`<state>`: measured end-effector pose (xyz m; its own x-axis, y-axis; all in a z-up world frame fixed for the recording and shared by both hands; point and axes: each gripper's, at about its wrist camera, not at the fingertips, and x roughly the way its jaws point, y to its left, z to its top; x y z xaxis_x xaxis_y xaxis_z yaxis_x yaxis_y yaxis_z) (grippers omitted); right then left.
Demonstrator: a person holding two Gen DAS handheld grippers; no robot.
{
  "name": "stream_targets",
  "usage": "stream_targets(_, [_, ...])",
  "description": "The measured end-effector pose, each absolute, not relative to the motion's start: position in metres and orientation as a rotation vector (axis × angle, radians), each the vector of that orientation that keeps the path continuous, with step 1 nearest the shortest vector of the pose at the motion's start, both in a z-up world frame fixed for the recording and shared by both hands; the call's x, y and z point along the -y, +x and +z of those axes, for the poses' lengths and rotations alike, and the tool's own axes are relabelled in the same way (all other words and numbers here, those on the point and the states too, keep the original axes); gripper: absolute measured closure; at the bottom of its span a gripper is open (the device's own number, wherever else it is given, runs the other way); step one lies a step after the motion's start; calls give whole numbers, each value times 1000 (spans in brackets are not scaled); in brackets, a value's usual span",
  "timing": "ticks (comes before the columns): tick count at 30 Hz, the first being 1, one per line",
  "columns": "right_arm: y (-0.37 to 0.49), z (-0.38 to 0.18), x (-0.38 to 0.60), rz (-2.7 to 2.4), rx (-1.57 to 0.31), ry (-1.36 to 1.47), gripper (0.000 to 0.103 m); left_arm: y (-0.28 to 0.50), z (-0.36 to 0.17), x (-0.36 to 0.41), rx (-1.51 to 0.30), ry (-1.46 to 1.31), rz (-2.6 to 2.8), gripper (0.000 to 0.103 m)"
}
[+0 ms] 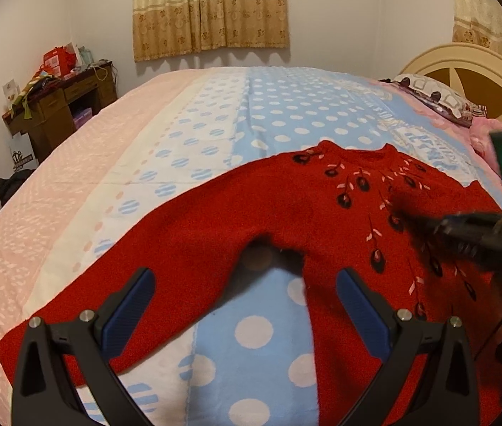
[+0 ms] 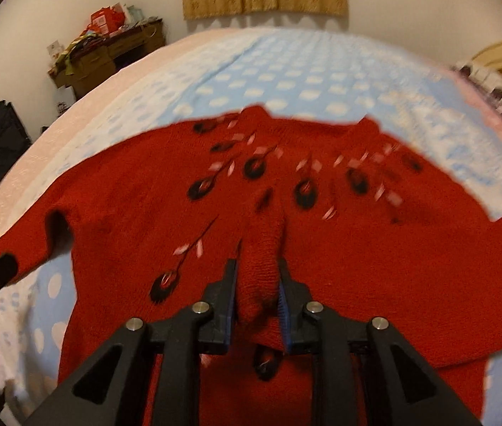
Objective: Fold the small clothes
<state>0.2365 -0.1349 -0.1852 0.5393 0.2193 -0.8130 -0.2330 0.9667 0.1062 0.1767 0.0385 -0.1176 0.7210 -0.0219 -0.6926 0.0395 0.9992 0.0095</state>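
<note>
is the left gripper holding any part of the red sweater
No, the left gripper hangs wide open above the red sweater, with nothing between its blue pads.

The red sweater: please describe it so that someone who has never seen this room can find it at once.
Start from the wide bed covered in pink, white and blue dotted bedding. On the blue part lies the red sweater, spread flat, its sleeve reaching left. It is the only red garment there, with dark oval flowers and pink leaves stitched below the neck.
</note>
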Motion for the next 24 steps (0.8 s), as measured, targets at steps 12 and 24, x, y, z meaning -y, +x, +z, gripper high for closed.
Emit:
stream_targets(12, [158,-153,225,175,-889,114,34,205,-110,31,-801,-48,-249,0])
stream_targets(24, [121,-167,246,149,-850,128,34,255,-155,121,-989,34,-311,34])
